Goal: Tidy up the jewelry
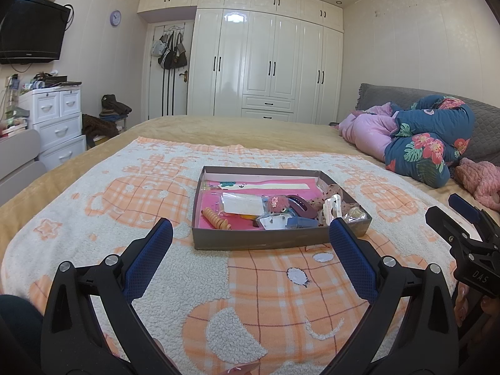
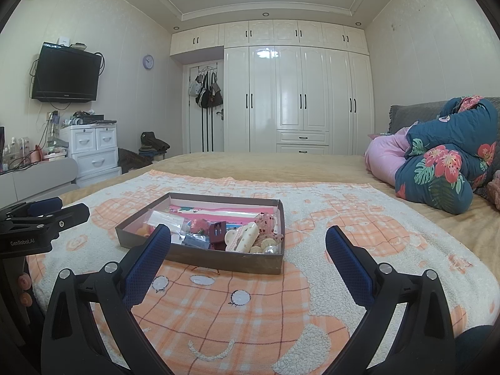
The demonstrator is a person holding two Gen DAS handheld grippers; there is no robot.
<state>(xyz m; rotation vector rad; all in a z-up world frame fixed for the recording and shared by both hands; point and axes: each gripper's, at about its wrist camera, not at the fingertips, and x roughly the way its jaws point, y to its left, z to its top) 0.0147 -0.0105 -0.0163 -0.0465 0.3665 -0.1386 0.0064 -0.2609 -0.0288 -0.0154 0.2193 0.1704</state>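
Note:
A shallow brown box (image 1: pixel 259 240) (image 2: pixel 218 260) with a pink floor lies on the orange-and-white blanket. Inside are hair clips, small plastic bags, an orange spiral piece (image 1: pixel 216 217), a maroon claw clip (image 2: pixel 217 230), a cream clip (image 2: pixel 247 237) and pearl-like pieces (image 2: pixel 265 247). My left gripper (image 1: pixel 250 229) hovers open just in front of the box, nothing between its blue pads. My right gripper (image 2: pixel 248 234) is open too, its left finger (image 2: pixel 149 257) overlapping the box's near wall. Each gripper shows at the edge of the other's view.
The blanket (image 1: pixel 268 284) covers a tan bedspread. Folded pink and floral quilts (image 1: pixel 422 143) lie at the far right by a grey headboard. White wardrobes (image 2: pixel 300 100) fill the back wall; a drawer unit (image 2: pixel 90 153) and wall TV (image 2: pixel 65 73) stand left.

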